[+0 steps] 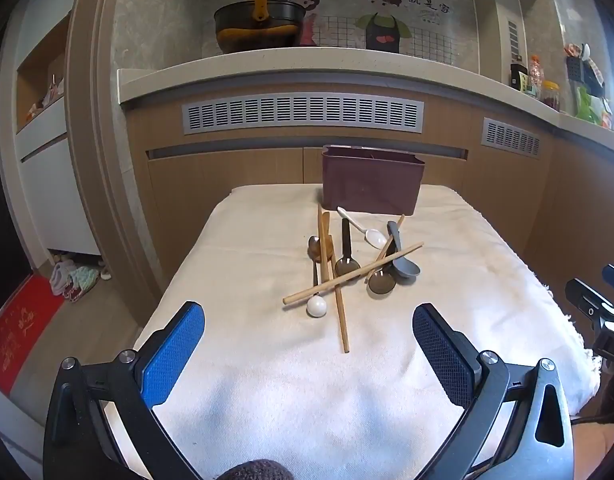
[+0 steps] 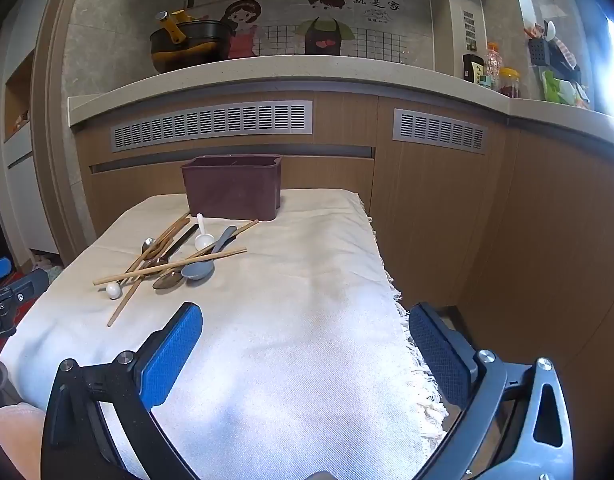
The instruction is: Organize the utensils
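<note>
Nothing is sorted yet: your left gripper (image 1: pixel 309 322) and right gripper (image 2: pixel 305 320) gape empty. At 12 o'clock, lift the top chopstick (image 1: pixel 353 273) toward the brown holder (image 1: pixel 371 184).

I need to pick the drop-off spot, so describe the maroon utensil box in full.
The maroon utensil box is a rectangular, open-topped bin that looks like matte plastic, with rounded corners and a slightly flared rim. It stands upright at the far end of the white cloth, just behind the utensil pile. An inner divider shows faintly at the rim. Whether anything is inside cannot be told; nothing visibly touches it except the cloth.
</note>
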A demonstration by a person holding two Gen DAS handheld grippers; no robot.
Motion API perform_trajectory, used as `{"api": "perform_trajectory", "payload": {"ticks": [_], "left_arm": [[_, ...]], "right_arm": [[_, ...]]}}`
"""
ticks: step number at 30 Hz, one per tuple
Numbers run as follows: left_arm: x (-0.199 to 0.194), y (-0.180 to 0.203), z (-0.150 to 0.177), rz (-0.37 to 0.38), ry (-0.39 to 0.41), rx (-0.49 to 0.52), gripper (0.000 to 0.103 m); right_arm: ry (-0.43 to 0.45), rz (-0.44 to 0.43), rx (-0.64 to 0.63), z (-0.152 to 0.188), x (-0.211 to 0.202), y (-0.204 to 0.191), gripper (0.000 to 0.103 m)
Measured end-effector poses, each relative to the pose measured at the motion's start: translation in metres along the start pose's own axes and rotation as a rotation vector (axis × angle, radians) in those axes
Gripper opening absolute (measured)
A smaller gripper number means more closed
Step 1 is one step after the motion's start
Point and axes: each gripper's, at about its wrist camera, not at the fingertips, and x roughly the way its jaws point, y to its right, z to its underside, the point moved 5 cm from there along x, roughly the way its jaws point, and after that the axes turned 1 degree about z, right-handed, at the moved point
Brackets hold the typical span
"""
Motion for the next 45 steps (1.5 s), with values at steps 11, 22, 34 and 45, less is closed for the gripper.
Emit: {"api": "perform_trajectory", "payload": {"ticks": [11, 22, 34, 45], "left_arm": [[0.0002, -0.0011, 0.0017, 0.003, -0.006, 0.003, 0.103], [0.0005, -0.002, 0.0054, 0.003, -0.013, 0.003, 0.103], [0.003, -0.0012, 0.0052, 0.004, -0.018, 0.002, 0.103], [0.008, 0.0022, 0.0068, 0.005, -0.025, 0.003, 0.103]], "right_arm": [[0.006, -0.002, -0.009, 0.0003, -0.001, -0.0014, 0.103], [0.005, -0.002, -0.013, -0.0002, 0.0009, -0.0037, 0.103], [0.004, -0.002, -0.014, -0.0005, 0.0006, -0.0037, 0.103], [0.004, -0.003, -0.015, -0.0003, 0.0006, -0.0029, 0.103]]}}
